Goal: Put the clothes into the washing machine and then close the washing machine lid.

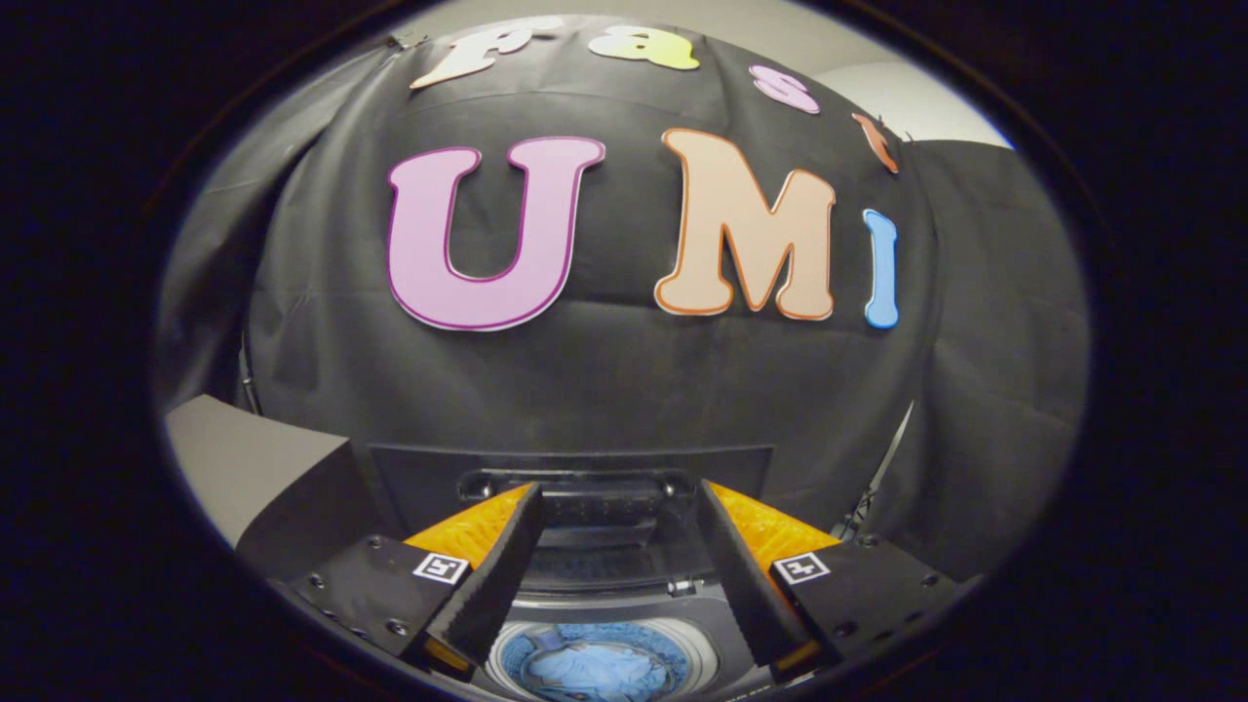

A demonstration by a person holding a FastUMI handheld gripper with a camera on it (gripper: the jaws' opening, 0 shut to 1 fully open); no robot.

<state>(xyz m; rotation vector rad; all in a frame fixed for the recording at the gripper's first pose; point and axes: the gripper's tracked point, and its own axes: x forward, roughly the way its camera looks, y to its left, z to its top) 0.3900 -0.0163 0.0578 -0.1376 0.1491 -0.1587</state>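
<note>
Gripper view: jaws apart, empty; clothes (597, 671) partly hidden.

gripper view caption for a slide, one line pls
Open gripper held above the washing machine, blue clothes already in the drum, raised lid just beyond the fingers.

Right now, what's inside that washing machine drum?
Blue clothes lie bunched in the drum of the washing machine, below the open, empty claw. Anything beneath them is covered. The lid stands raised behind.

We find no readable text on the washing machine (604, 546) (its panel is too dark for us to tell).
</note>
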